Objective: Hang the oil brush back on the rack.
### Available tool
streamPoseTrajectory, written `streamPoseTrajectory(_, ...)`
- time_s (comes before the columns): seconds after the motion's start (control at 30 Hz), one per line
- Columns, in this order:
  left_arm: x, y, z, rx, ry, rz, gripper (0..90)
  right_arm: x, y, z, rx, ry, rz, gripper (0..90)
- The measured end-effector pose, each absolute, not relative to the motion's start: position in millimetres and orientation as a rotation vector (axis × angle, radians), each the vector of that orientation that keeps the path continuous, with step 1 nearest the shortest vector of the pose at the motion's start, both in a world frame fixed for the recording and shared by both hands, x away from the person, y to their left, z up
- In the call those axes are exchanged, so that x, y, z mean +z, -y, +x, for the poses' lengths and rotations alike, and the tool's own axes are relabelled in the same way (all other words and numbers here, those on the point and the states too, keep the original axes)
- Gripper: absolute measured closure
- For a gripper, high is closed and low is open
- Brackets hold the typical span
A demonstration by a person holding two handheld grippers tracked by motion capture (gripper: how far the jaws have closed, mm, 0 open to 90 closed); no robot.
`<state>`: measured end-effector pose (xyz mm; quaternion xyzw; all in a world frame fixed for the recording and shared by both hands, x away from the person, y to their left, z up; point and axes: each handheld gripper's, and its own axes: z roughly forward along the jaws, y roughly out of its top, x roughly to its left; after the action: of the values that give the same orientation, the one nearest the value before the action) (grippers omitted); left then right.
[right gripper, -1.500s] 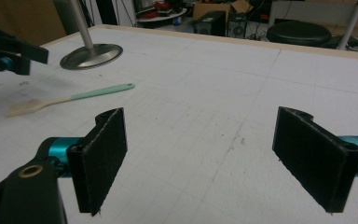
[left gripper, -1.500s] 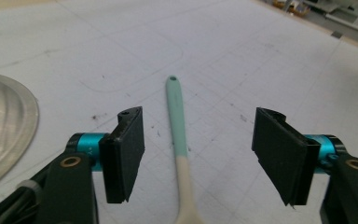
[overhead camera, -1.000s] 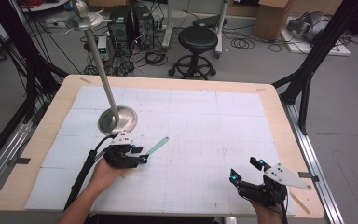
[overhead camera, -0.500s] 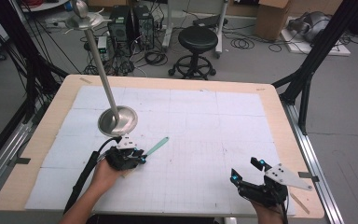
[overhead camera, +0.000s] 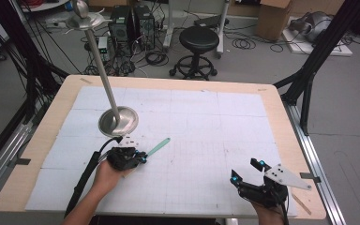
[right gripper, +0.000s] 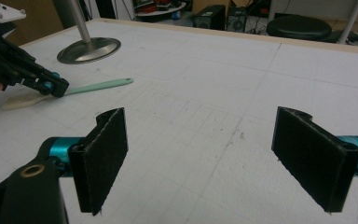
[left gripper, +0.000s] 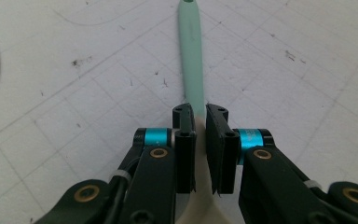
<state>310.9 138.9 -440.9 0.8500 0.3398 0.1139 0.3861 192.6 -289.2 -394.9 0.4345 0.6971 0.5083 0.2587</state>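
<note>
Grasp step: the green-handled spatula (left gripper: 192,60) is clamped by the just-closed left claw (left gripper: 199,116) on the worktop (overhead camera: 201,117); right claw (right gripper: 214,158) released; a lift is judged next.

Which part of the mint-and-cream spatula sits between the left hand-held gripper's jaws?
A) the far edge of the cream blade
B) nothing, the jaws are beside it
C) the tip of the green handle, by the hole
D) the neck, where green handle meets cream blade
D: in the left gripper view the left hand-held gripper is closed where the spatula turns from green handle to cream blade, the handle running away beyond the jaws.
</note>
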Motion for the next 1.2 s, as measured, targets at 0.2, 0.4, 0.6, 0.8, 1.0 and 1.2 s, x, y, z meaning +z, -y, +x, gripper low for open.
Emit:
streamPoseTrajectory(0.2,-434.7,-140.7,306.6,0.234,-0.835,2.109,82.0,-396.8,288.3,193.9,1.376,-1.922,1.17,21.0)
streamPoseTrajectory(0.4,-425.0,-145.3,298.5,0.21,-0.788,2.046,82.1,-397.0,286.3,193.7,1.396,-1.937,1.164,21.0)
streamPoseTrajectory(0.6,-412.6,-146.5,285.7,0.167,-0.726,1.932,82.0,-397.2,284.1,194.5,1.434,-1.947,1.152,21.0)
streamPoseTrajectory(0.8,-398.7,-149.3,266.9,0.12,-0.645,1.851,82.1,-395.8,277.9,194.8,1.516,-1.975,1.117,20.3)
streamPoseTrajectory(1.0,-390.9,-152.4,255.1,0.101,-0.589,1.823,82.1,-393.8,268.7,197.3,1.618,-2.0,1.076,18.2)
streamPoseTrajectory(1.2,-386.3,-152.8,244.3,0.055,-0.524,1.796,82.0,-389.4,248.5,204.2,1.704,-2.059,0.991,18.2)
